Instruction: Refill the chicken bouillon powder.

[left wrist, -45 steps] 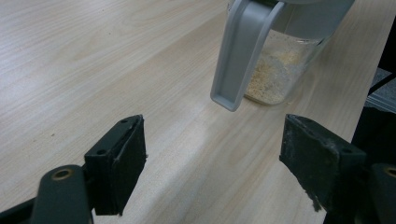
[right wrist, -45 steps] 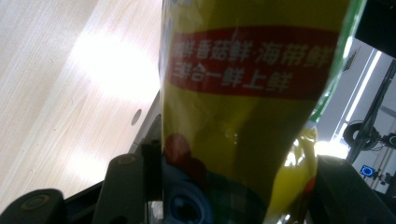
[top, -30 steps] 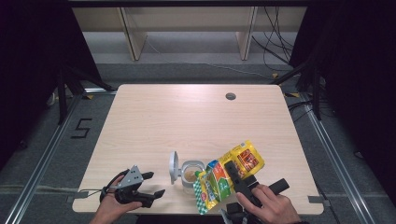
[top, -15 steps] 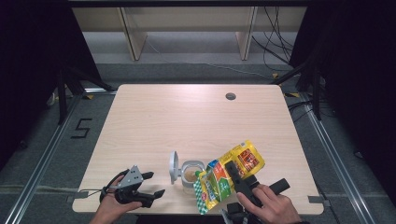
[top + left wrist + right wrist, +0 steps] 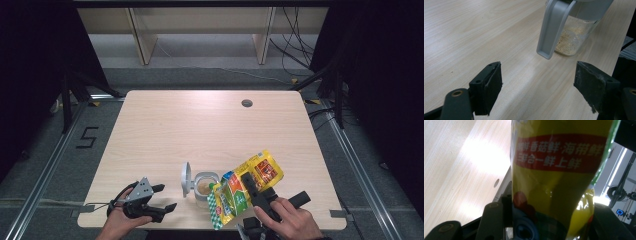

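here, pale wood table point(image 5: 200, 125) over grey floor point(image 5: 40, 150); left tongs point(image 5: 162, 197) wide, right tongs point(image 5: 252, 187) clamp bag point(image 5: 245, 187).

A yellow-green seasoning bag point(image 5: 243, 187), clamped between the right gripper's point(image 5: 248, 186) jaws, tilts over an open clear jar point(image 5: 203, 186) with granules at its bottom, lid point(image 5: 185, 177) flipped up.

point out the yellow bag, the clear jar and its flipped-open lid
yellow bag point(image 5: 260, 172): high view, on its upper printed face
clear jar point(image 5: 571, 37): left gripper view, on its see-through wall over the powder
flipped-open lid point(image 5: 186, 176): high view, on the middle of the upright grey lid
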